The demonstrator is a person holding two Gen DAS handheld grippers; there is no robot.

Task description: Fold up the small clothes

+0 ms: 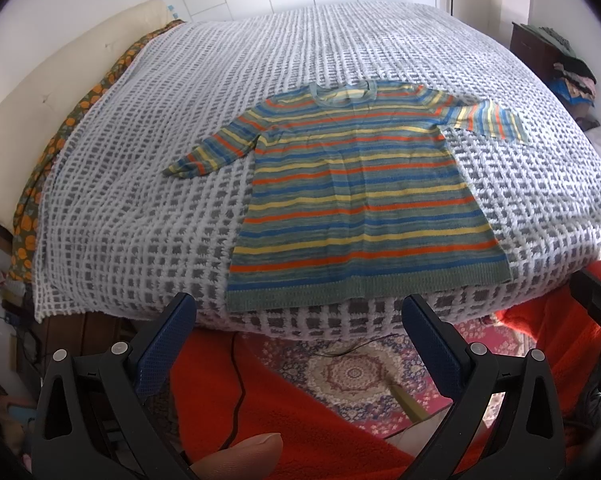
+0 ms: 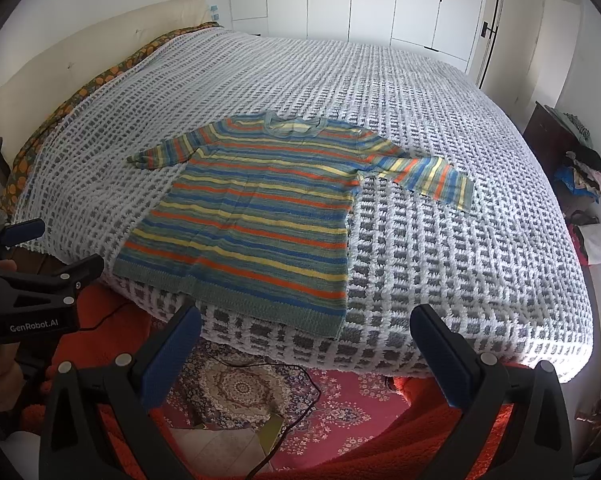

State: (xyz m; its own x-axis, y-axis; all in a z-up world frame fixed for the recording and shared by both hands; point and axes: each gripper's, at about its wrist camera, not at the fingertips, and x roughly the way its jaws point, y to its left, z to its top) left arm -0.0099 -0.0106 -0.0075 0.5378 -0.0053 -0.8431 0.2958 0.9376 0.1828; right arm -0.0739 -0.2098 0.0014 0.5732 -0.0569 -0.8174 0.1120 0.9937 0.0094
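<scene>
A small striped sweater (image 1: 356,196) in blue, yellow, orange and green lies flat on the bed, hem at the near edge, both sleeves spread out. It also shows in the right wrist view (image 2: 256,216). My left gripper (image 1: 298,312) is open and empty, held off the bed just in front of the hem. My right gripper (image 2: 306,324) is open and empty, in front of the hem's right corner. The left gripper's body (image 2: 40,292) shows at the left of the right wrist view.
The bed has a white and grey checked blanket (image 1: 140,208) and a cream headboard (image 1: 40,100) at the left. A patterned red rug (image 2: 260,396) and a black cable lie on the floor below. A dark stand with piled clothes (image 2: 576,168) is at the right.
</scene>
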